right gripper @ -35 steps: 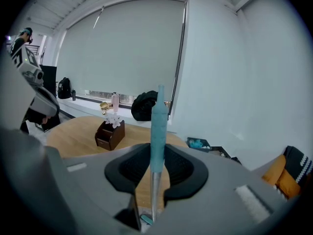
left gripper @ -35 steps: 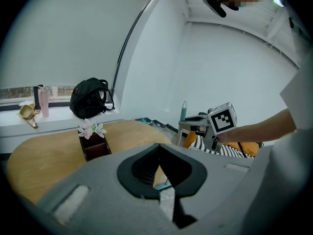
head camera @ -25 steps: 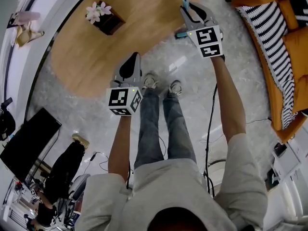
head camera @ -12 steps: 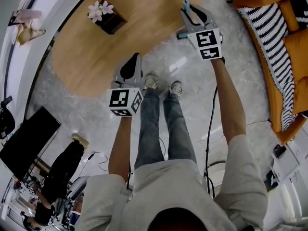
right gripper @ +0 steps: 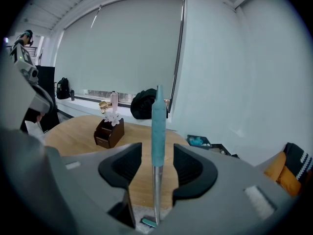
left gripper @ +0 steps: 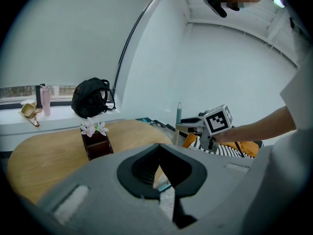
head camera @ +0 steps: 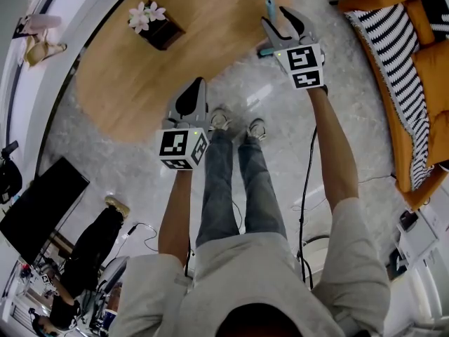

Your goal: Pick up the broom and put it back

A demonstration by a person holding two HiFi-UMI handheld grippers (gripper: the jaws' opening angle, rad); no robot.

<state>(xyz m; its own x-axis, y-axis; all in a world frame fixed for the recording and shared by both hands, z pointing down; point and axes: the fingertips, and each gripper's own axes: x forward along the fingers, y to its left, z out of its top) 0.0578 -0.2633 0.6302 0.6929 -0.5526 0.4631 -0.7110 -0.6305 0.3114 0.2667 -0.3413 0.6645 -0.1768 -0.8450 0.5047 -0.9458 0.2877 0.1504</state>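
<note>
Right tongs (right gripper: 157,153) opening now, and the broom (right gripper: 158,126) stands bolt upright in the gap between the two dark pads. There is daylight on either side of its teal grip (right gripper: 157,112), so neither pad is pressing on it. Below the grip the metal shaft (right gripper: 156,190) runs straight down past the tongs to a small teal foot (right gripper: 148,222) on the floor (head camera: 280,97). That looks like a release: the broom has been stood on end, and the pads part evenly so neither one drags the handle sideways.

From the head view, the top of the handle pokes up just ahead of the right tongs, with the curved edge of the wooden desk (head camera: 119,83) close on their left and the orange sofa (head camera: 400,62) well off to their right. What props the broom up, whether the desk edge, something beyond it or its own foot, I cannot tell.

Left tongs (left gripper: 159,153): pads together, nothing in them, held low and nearer the body, well apart from the broom. They look parked so the right side has room to work. Beyond them on the desk sits the flower box (left gripper: 95,140), clear of everything.

Judging by this, the put-back is nearly finished. What remains is drawing the right tongs straight back off the handle. A brush from either pad on the way out could topple the broom.
</note>
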